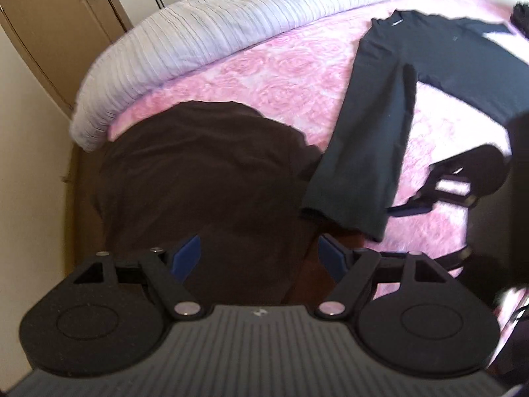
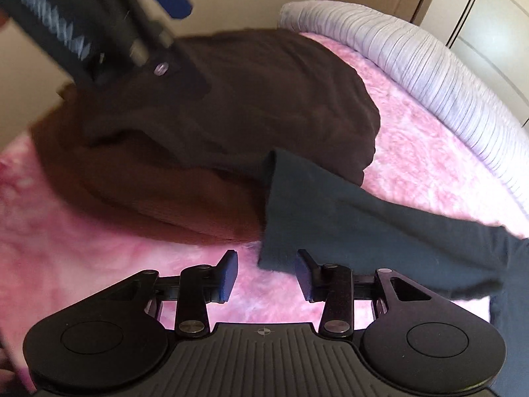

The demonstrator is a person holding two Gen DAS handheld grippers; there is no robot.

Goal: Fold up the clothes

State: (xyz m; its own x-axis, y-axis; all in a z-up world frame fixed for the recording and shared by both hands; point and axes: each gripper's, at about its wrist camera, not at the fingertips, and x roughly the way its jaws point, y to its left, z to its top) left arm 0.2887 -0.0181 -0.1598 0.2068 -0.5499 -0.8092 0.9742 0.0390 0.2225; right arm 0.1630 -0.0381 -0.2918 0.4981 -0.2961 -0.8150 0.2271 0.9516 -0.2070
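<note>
We find both tools over a bed (image 1: 264, 76) with a pink fleece cover. The left hand-held gripper (image 1: 261, 258) has its blue pads spread apart and empty, poised above a brown garment (image 1: 198, 172) that fills the lower centre of the left wrist view in a loose, rumpled heap. The right hand-held gripper (image 2: 266, 273) is likewise spread with nothing between the pads, sitting low in its frame just short of the cuff end of a dark long-sleeved top (image 1: 390, 106); that top lies spread flat toward the upper right of the left view, one sleeve reaching down so that its cuff overlaps the brown garment's edge. Motion blur limits finer detail. Neither piece lies folded. In our judgement, good practice is to take the cuff by its very edge with a shallow pinch of one layer only, clear it from the brown cloth, and carry it low across the body so the flat panel stays smooth.
</note>
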